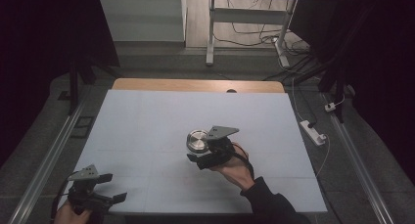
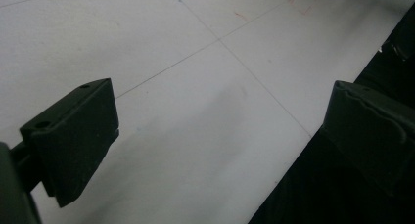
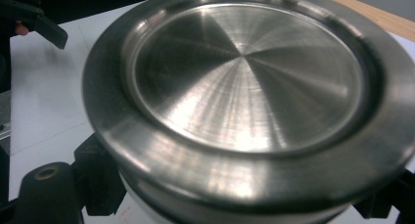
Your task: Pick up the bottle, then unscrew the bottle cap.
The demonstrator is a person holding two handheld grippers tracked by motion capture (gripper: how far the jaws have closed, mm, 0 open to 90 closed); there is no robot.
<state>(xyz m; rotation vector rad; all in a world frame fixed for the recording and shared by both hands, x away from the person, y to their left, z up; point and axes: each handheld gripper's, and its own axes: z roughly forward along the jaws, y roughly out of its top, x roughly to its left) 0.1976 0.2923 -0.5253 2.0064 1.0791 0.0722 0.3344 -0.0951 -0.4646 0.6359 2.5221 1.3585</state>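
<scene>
While the left gripper (image 1: 105, 187) is held wide open and empty at seven o'clock on the table (image 1: 147, 116), the steel container (image 1: 197, 140) near centre is clamped below its rim by the right gripper (image 1: 198, 153). Stiff, slick, probably weighty metal is judged; the grip is best kept under the flange.

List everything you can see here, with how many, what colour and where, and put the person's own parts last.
metal lid: one, silver, round, middle of the sheet, between the right tongs' jaws.
sheet: one, white, covering most of the tabletop.
table: one, light wood, a strip showing along the far edge.
power strip: one, white, on the floor to the right of the table.
desk frame: one, white, on the floor beyond the table.
left tongs: one, black, near left corner, jaws wide apart over bare sheet.
right tongs: one, black, mid-table, around the lid.
right hand: one, in a dark sleeve, holding the right tongs.
</scene>
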